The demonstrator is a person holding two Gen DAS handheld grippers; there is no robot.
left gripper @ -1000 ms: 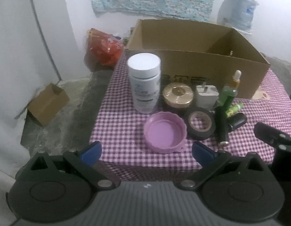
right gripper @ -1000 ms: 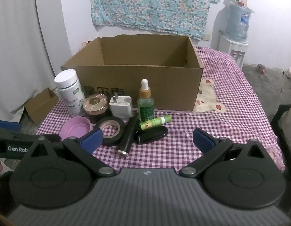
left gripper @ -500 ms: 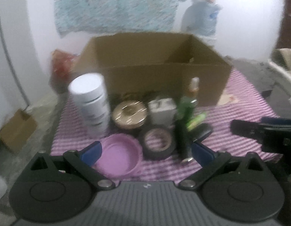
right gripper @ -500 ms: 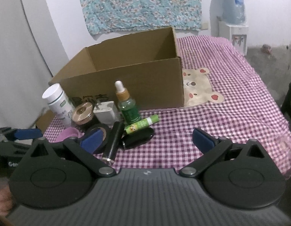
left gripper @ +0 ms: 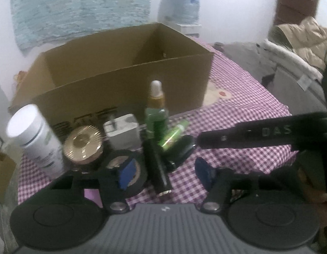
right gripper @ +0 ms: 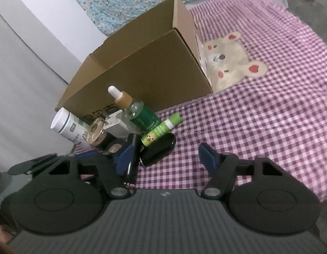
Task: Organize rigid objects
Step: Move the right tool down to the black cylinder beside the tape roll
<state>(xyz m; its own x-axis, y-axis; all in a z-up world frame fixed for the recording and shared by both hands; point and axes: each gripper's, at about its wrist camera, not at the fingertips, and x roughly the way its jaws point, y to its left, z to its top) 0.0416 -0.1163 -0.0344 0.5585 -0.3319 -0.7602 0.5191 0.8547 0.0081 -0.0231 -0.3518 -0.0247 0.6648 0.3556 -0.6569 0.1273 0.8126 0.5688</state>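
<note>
An open cardboard box (left gripper: 125, 63) (right gripper: 146, 72) stands on the purple checked cloth. In front of it is a cluster: white pill bottle (left gripper: 34, 139) (right gripper: 68, 124), gold round lid (left gripper: 83, 146) (right gripper: 96, 133), white charger (left gripper: 123, 131), green dropper bottle (left gripper: 156, 114) (right gripper: 140, 112), green tube (left gripper: 174, 135) (right gripper: 161, 131), black case (left gripper: 180, 152) (right gripper: 158, 151), black cylinder (left gripper: 158, 167) (right gripper: 131, 158) and black tape roll (left gripper: 125, 169). My left gripper (left gripper: 165, 175) is open, low before the black cylinder. My right gripper (right gripper: 165, 158) is open, close to the black case, and shows in the left wrist view (left gripper: 258, 135).
A bear patch (right gripper: 229, 61) is sewn on the cloth right of the box. A water dispenser (left gripper: 182, 4) stands against the back wall. A padded jacket (left gripper: 301, 40) lies at the far right. A small carton (left gripper: 2, 169) sits on the floor at left.
Both grippers have moved in toward the cluster and dropped lower. The left has swung right, away from the pink lid, toward the black cylinder. The right has tilted. Both stay open.
</note>
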